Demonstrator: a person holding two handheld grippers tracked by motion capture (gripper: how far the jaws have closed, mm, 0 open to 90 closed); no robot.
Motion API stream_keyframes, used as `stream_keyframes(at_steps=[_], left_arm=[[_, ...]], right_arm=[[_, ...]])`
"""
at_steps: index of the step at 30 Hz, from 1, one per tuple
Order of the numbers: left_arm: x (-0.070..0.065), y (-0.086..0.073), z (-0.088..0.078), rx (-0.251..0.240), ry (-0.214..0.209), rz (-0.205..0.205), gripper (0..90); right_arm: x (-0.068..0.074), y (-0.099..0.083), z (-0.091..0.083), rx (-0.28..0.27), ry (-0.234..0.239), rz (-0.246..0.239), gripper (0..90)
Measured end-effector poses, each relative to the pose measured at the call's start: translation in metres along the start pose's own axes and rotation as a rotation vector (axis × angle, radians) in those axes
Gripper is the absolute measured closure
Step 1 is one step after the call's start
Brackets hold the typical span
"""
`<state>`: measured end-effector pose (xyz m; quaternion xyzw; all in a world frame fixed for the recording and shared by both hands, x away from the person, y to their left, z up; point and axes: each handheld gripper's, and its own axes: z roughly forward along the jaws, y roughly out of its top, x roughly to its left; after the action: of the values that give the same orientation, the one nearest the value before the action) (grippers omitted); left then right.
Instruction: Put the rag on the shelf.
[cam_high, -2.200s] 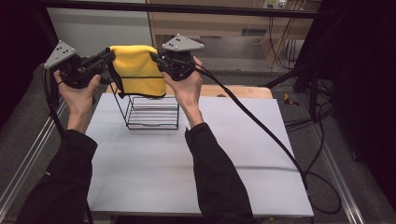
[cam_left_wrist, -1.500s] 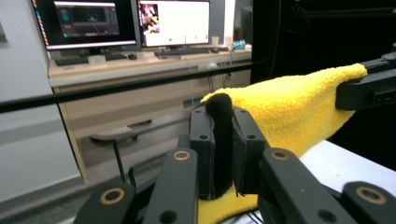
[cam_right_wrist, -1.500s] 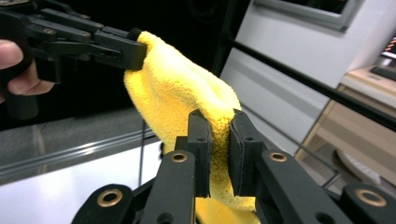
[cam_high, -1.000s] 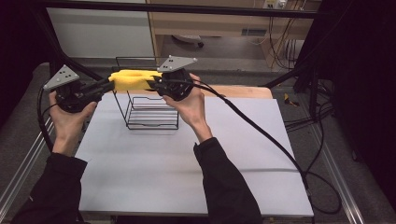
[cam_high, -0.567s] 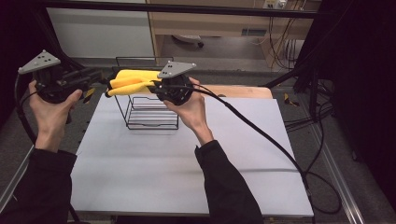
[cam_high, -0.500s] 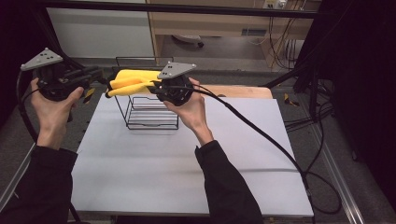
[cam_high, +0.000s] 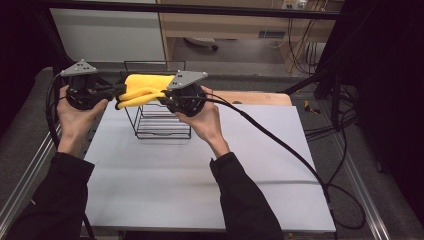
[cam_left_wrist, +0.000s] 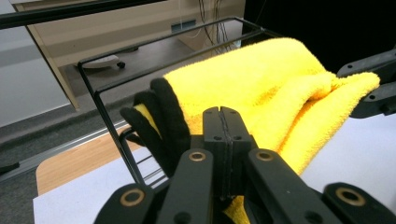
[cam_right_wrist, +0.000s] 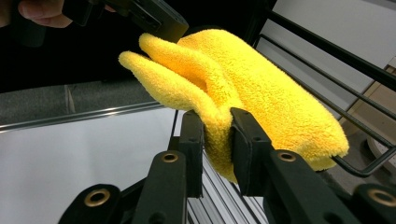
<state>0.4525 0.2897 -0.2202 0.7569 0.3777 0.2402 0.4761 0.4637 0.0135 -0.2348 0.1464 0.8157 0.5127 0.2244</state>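
A yellow towel (cam_high: 145, 84) lies bunched over the top of a black wire rack (cam_high: 157, 131) at the back left of the table. My right gripper (cam_high: 162, 98) reaches in from the right. Its jaws have just been opening a little, and the pads (cam_right_wrist: 194, 133) still pinch a fold of the yellow towel (cam_right_wrist: 261, 88). My left gripper (cam_high: 120, 92) sits just left of the towel. Its jaws have just closed and the left gripper (cam_left_wrist: 222, 116) is shut, with nothing between the pads and the yellow towel (cam_left_wrist: 261, 88) right behind them. A black folded edge (cam_left_wrist: 161, 116) shows at the towel's near end.
The rack stands on a white table (cam_high: 165, 185). A wooden board (cam_high: 260, 97) lies behind it at the right. The right gripper's cable (cam_high: 280, 145) trails across the table to the right edge. Metal rails (cam_high: 25, 175) run along both sides.
The towel has come down from hanging between both grippers onto the rack top. My left gripper let go, pulled away to the left, then came back right beside the towel.
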Motion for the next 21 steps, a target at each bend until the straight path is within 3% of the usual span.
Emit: stream_keyframes(at_steps=[3, 7, 10, 12, 15, 17, 19, 21], left_arm=[[-0.001, -0.004, 0.002, 0.013, -0.002, 0.012, 89.6], [-0.002, -0.009, 0.003, 0.031, 0.000, 0.034, 89.7], [-0.002, -0.015, 0.005, 0.047, 0.003, 0.041, 89.7], [-0.001, -0.019, 0.008, 0.056, 0.003, 0.045, 89.7], [0.000, -0.027, 0.012, 0.059, -0.003, 0.042, 89.7], [0.000, -0.031, 0.014, 0.062, -0.004, 0.045, 89.7], [0.000, -0.034, 0.017, 0.063, -0.002, 0.045, 89.7], [0.000, -0.038, 0.020, 0.064, -0.001, 0.042, 89.7]], right_arm=[[0.002, 0.000, -0.001, 0.009, 0.005, -0.001, 70.2], [0.006, 0.001, -0.004, 0.005, 0.031, 0.016, 53.3], [0.006, 0.003, -0.007, -0.008, 0.029, 0.030, 47.7], [0.005, 0.003, -0.006, -0.005, 0.021, 0.045, 52.1], [0.004, -0.001, 0.000, 0.030, 0.017, 0.073, 71.2], [0.003, -0.006, 0.006, 0.047, 0.028, 0.117, 82.9], [0.002, -0.012, 0.012, 0.064, 0.028, 0.164, 89.4], [0.001, -0.018, 0.018, 0.092, 0.013, 0.182, 90.0]])
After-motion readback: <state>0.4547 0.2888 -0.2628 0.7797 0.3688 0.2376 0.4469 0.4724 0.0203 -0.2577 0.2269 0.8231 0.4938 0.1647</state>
